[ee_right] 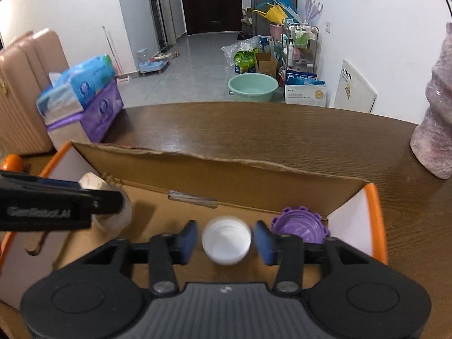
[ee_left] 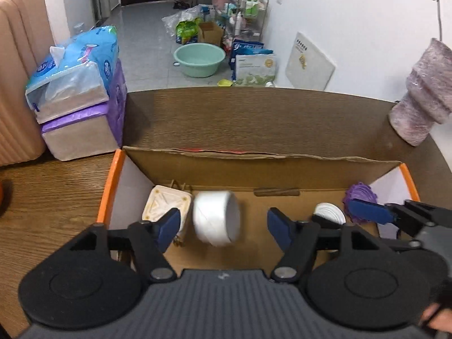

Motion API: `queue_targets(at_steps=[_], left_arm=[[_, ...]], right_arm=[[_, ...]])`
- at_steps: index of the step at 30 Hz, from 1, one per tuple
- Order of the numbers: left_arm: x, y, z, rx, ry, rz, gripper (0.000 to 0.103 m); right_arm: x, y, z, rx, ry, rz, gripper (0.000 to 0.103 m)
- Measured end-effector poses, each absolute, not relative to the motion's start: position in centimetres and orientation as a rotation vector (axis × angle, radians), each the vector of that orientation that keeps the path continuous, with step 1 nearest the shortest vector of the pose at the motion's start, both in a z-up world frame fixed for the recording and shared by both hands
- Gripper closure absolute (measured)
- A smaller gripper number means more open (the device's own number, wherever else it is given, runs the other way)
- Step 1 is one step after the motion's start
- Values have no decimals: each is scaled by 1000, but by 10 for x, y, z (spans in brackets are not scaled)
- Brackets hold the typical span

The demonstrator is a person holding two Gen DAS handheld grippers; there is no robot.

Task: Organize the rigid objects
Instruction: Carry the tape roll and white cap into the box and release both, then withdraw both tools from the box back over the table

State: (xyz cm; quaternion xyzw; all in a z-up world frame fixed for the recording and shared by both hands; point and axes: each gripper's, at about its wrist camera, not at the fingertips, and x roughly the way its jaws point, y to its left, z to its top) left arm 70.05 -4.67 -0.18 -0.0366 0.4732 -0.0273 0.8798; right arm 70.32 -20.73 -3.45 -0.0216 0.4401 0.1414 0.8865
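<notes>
Cardboard box (ee_left: 197,166) with orange edges sat on the wooden table (ee_left: 56,186). Inside, a white roll (ee_left: 216,219) lay between the left gripper's (ee_left: 224,224) parted jaws, untouched; a white cap (ee_right: 226,240) lay loose between the right gripper's (ee_right: 226,241) parted jaws, beside a purple lid (ee_right: 299,226).

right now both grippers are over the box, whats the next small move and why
Probably lift both grippers straight up out of the box. The left gripper is open with the white roll clear of its pads, and the right gripper is open around the white cap without touching it. Both pieces look blurred, as if just dropped inside, so nothing seems left to hold.
</notes>
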Motion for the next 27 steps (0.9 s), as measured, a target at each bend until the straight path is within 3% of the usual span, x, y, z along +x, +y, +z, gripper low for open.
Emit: queue_targets(at_steps=[1, 6, 11, 15, 18, 27], left_arm=[[696, -48, 0, -59, 981, -70, 32], [664, -48, 24, -32, 939, -106, 20], [608, -33, 67, -28, 886, -114, 15], [550, -17, 92, -12, 798, -81, 13], [487, -11, 108, 46, 631, -50, 11], [311, 4, 109, 62, 113, 28, 0]], right_arm=[[701, -205, -35, -51, 911, 295, 36], [676, -202, -11, -100, 852, 292, 36], [633, -209, 30, -102, 804, 281, 28], [580, -221, 58, -59, 727, 279, 28], [532, -228, 72, -6, 607, 302, 19], [378, -237, 87, 81, 201, 237, 13]])
